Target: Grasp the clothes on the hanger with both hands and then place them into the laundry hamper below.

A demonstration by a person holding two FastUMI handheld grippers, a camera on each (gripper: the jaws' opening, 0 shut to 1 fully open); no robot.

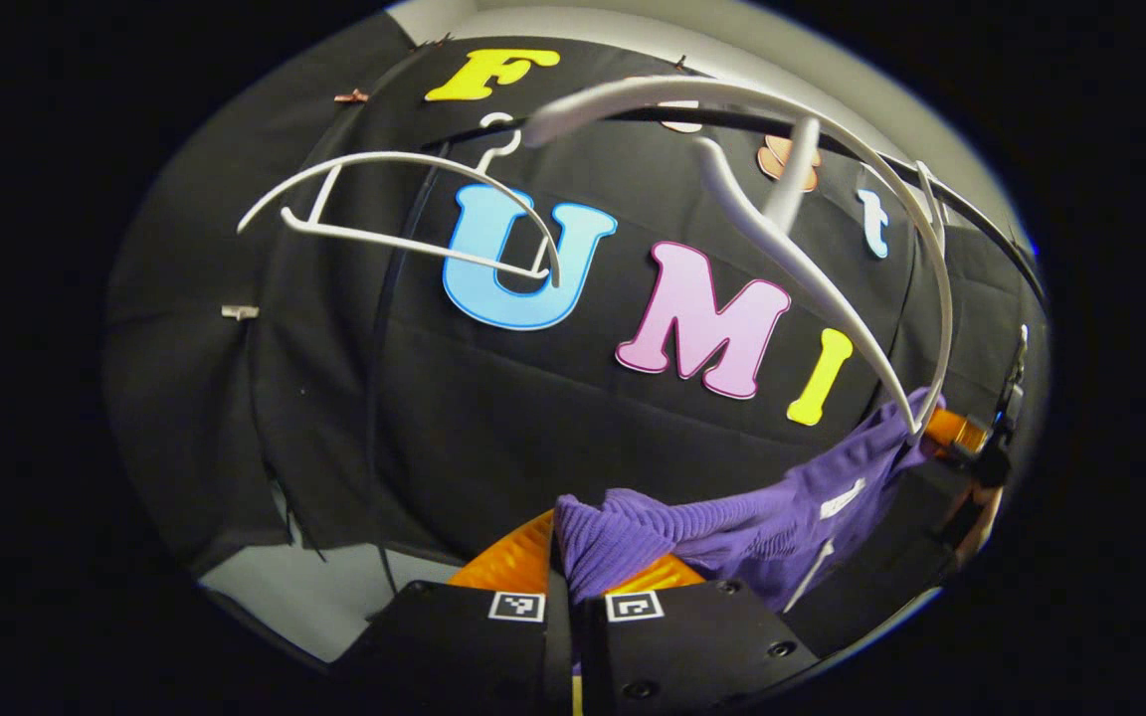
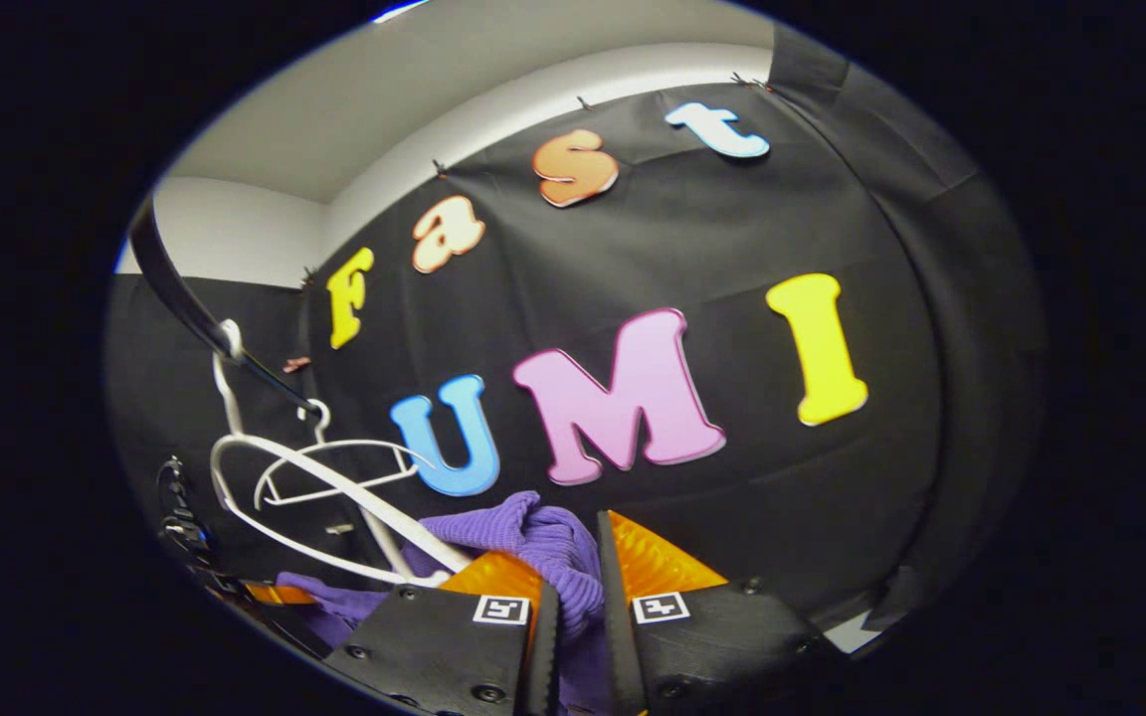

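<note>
A purple knit garment (image 1: 732,527) stretches between both grippers. My left gripper (image 1: 588,559) is shut on one bunched end of it. In the right gripper view, my right gripper (image 2: 573,569) is shut on the other bunched end of the garment (image 2: 543,537). A white hanger (image 1: 822,268) arcs close above in the left gripper view, and its lower tip reaches into the purple cloth near the right gripper (image 1: 961,433). In the right gripper view the same hanger (image 2: 354,507) lies against the cloth, with the left gripper (image 2: 270,594) low at the left.
A second, bare white hanger (image 1: 384,209) hangs farther along the black rail (image 1: 971,214). The rail (image 2: 185,293) and that bare hanger (image 2: 334,467) also appear at the left of the right gripper view. Black cloth wall stands close behind.
</note>
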